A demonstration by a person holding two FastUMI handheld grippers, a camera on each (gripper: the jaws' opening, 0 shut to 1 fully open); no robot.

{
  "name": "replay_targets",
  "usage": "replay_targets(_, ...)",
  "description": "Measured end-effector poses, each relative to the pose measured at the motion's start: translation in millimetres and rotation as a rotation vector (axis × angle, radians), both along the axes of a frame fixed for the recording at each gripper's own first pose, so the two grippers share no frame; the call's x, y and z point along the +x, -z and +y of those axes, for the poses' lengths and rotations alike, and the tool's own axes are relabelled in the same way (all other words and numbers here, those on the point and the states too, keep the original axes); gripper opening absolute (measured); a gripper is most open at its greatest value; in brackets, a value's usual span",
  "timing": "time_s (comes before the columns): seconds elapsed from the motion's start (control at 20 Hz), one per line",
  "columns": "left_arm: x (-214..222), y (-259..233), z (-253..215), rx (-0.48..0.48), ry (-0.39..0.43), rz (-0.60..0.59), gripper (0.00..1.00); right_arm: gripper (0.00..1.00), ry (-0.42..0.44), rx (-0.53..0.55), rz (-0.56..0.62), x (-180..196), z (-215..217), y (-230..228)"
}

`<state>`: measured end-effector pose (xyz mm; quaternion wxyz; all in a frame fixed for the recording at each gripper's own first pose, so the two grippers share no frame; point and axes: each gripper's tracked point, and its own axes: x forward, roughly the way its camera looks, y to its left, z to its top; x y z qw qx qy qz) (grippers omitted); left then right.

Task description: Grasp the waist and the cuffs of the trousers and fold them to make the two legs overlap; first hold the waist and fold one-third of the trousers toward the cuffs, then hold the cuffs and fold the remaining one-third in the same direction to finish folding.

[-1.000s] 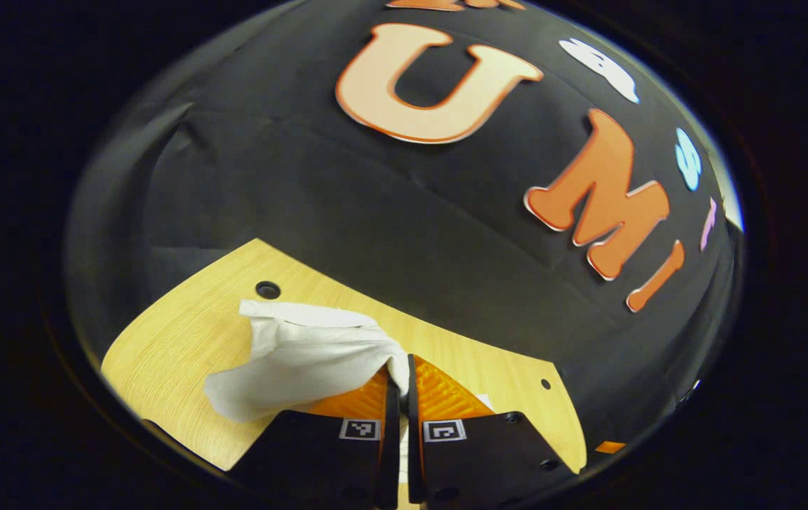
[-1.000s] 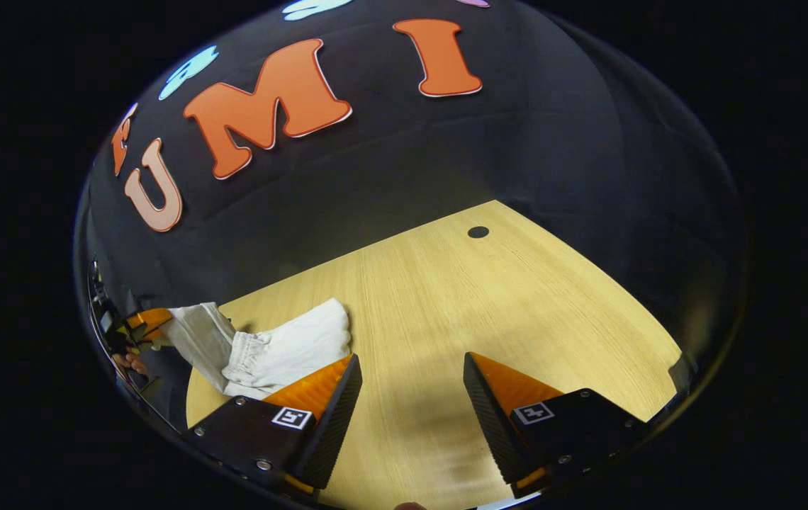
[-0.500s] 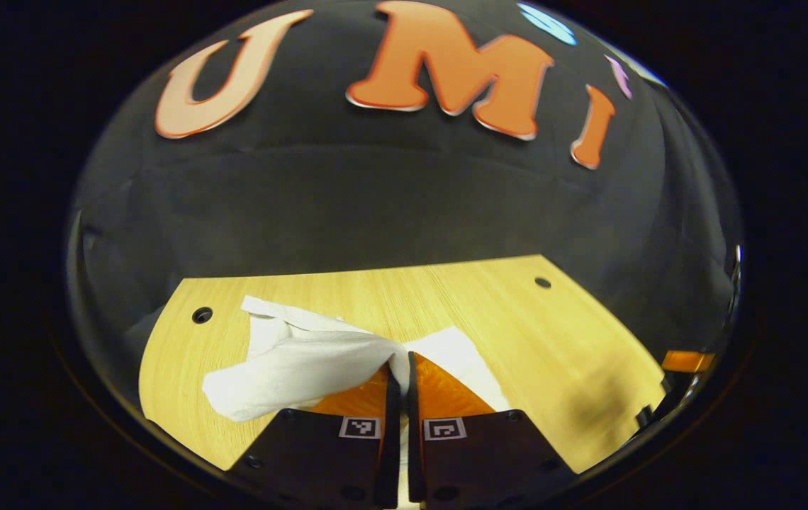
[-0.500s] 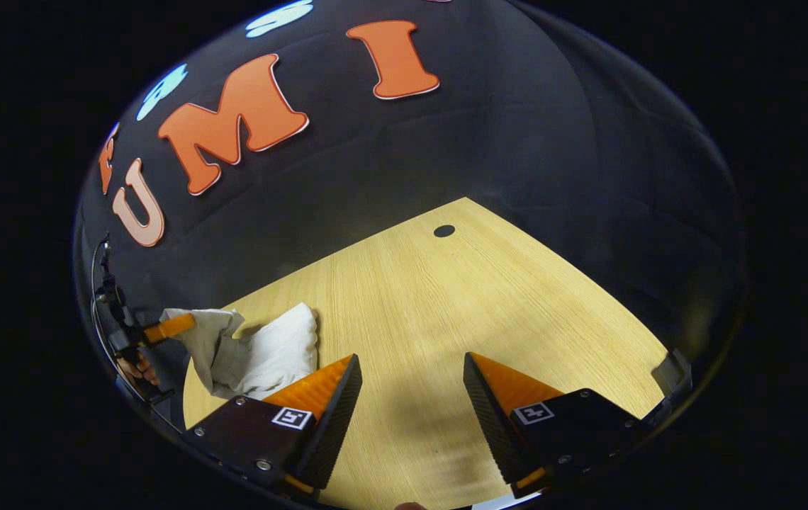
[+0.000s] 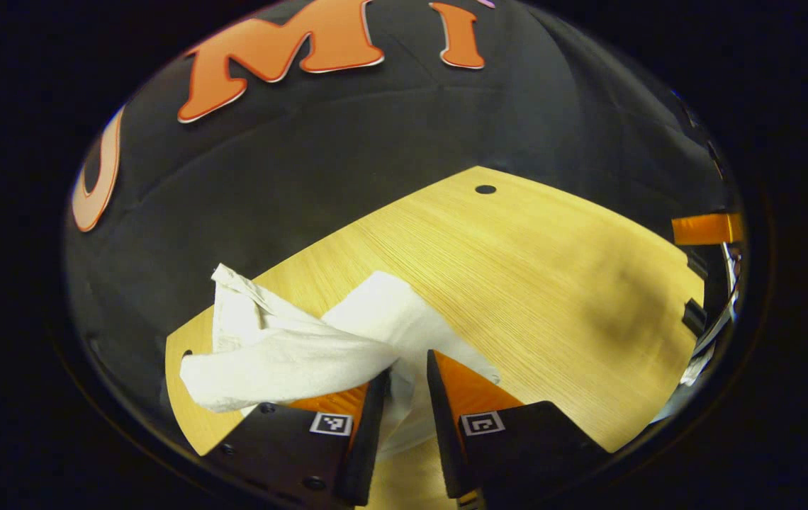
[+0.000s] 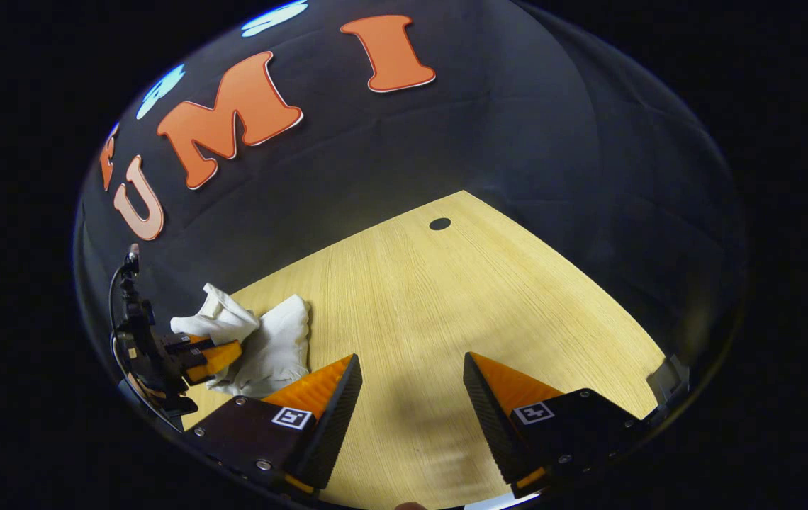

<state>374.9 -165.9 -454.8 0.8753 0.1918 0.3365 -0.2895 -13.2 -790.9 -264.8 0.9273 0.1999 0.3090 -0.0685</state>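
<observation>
We see the left gripper (image 5: 404, 379) low over the table (image 5: 517, 269), jaws narrowly parted w/ a fold of the white trousers (image 5: 305, 347) running into the gap. We can't tell if both fingers actually press the cloth; the gap looks a bit loose, so prob a release or a light pinch. We judge the cloth is bunched and carried toward the table's middle so the fold lands on itself, i.e. one of the third-folds, though which end (waist vs cuffs) we can't tell from the crumple.

Trousers rel. to left jaws: one thick roll drapes off to the left over the left finger (image 5: 368, 404), a flatter lobe lies on the table beyond and to the right of the jaws, some cloth sits between and under them.

Right gripper (image 6: 411, 389): jaws wide, nothing in them, bare table (image 6: 446, 297) between the fingers. It hangs well apart from the trousers (image 6: 269, 347), which sit at its far left as a small heap near the table edge, w/ the left gripper (image 6: 216, 354) on them. We judge the right is parked clear to leave the left room.

Fold looks messy, not flat; we'd say the task isn't finished.
</observation>
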Motion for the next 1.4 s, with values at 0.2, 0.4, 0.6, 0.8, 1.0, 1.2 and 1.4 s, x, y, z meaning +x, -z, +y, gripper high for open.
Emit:
replay_targets(0.2,-13.7,2.4,-13.5,0.065,0.065,-0.028,0.68,0.88,-0.023,0.002,0.003,-0.1,4.8,0.4)
replay_targets(0.4,-24.5,-1.5,-26.0,0.130,0.145,-0.076,0.82,0.88,-0.058,0.002,0.000,0.8,13.6,-0.2)
replay_targets(0.6,-29.8,-7.5,-38.7,0.116,0.187,-0.094,0.88,0.88,-0.090,-0.001,-0.004,2.7,21.5,-2.2)
replay_targets(0.8,-37.3,-17.1,-42.9,0.108,0.198,-0.110,0.84,0.88,-0.111,-0.002,-0.015,6.3,26.3,-6.1)
replay_targets(1.0,-20.7,-23.4,-38.4,0.019,0.035,-0.115,0.88,0.88,-0.156,-0.038,-0.044,13.4,40.5,-14.1)
replay_targets(1.2,13.3,-48.4,-39.7,-0.054,-0.136,-0.174,0.90,0.88,-0.208,-0.099,-0.086,23.8,64.3,-29.7)
replay_targets(1.4,19.8,-58.8,-47.5,-0.124,-0.257,-0.241,0.96,0.88,-0.222,-0.149,-0.143,33.1,93.7,-55.7)
